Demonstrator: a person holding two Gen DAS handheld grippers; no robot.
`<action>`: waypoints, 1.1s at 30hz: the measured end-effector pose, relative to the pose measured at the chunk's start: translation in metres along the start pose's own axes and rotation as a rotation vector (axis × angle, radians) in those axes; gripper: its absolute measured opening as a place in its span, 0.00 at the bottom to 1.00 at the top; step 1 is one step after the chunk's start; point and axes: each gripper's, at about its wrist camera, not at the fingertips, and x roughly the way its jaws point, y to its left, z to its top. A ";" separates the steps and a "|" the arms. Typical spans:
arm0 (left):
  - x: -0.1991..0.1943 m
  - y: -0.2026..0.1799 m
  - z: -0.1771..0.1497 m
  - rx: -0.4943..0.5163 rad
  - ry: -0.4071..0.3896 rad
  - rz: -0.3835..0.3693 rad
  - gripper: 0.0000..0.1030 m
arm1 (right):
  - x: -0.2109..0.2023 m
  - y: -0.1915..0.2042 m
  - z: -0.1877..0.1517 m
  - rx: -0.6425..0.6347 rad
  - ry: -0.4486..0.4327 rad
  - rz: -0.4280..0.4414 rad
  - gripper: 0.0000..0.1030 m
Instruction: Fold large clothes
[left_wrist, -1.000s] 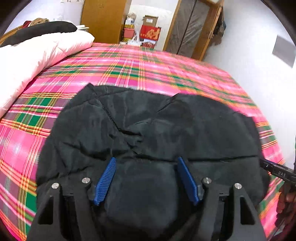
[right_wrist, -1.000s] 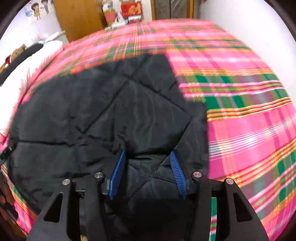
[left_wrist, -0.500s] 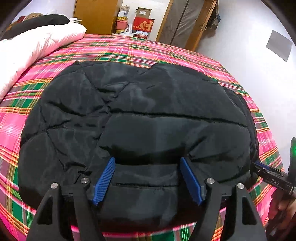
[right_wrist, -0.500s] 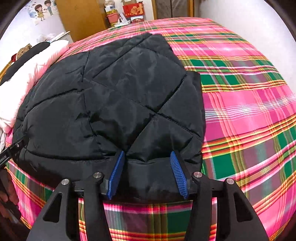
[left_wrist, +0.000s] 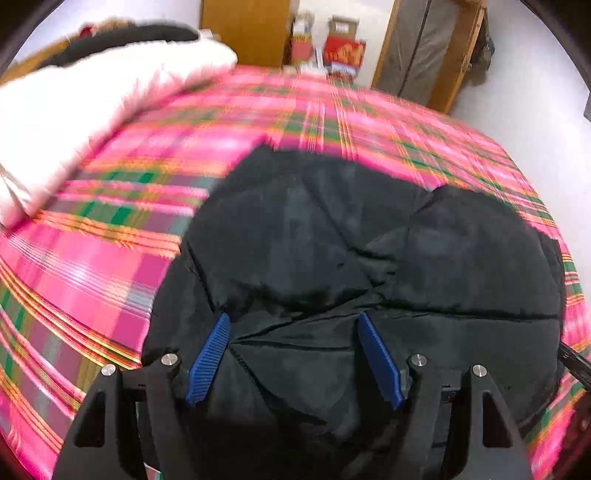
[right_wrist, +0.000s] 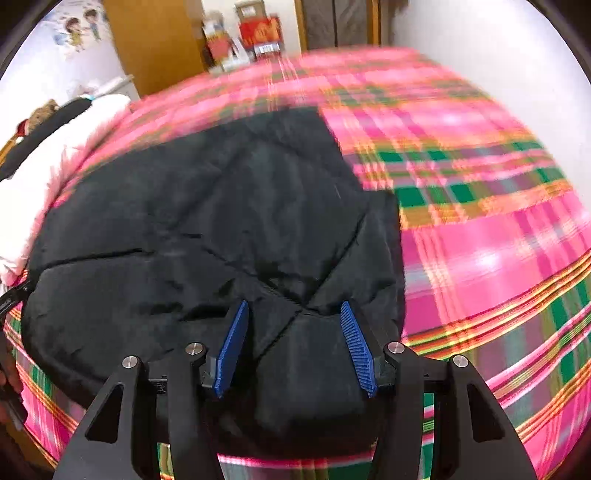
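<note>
A large black quilted jacket (left_wrist: 369, 251) lies on a pink and green plaid bed (left_wrist: 110, 229); it also shows in the right wrist view (right_wrist: 207, 221). My left gripper (left_wrist: 293, 321) has its blue pads wide apart with the jacket's near edge bunched between them. My right gripper (right_wrist: 295, 310) stands the same way over the jacket's near right corner, with a puffed fold between its pads. Both views are blurred by motion. The right gripper's tip (left_wrist: 574, 360) shows at the left view's right edge.
A white duvet (left_wrist: 92, 110) with a black pillow lies at the bed's left side. A wooden wardrobe (left_wrist: 247, 29), boxes (left_wrist: 340, 48) and a door (left_wrist: 424, 48) stand beyond the bed. A white wall runs along the right.
Half a second ago the jacket lay flat and spread. Now both grippers sit lower and closer to its near edge, the fabric bulges between the pads, and the views swing.
</note>
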 end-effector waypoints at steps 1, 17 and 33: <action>0.002 0.001 0.000 -0.003 0.006 -0.010 0.72 | -0.003 0.004 0.001 -0.021 -0.006 -0.019 0.51; 0.008 0.054 0.009 -0.174 0.014 -0.010 0.72 | 0.015 0.001 0.030 0.019 -0.032 0.006 0.51; 0.003 0.088 0.002 -0.210 0.004 0.006 0.72 | -0.019 -0.046 -0.011 0.053 -0.058 0.065 0.58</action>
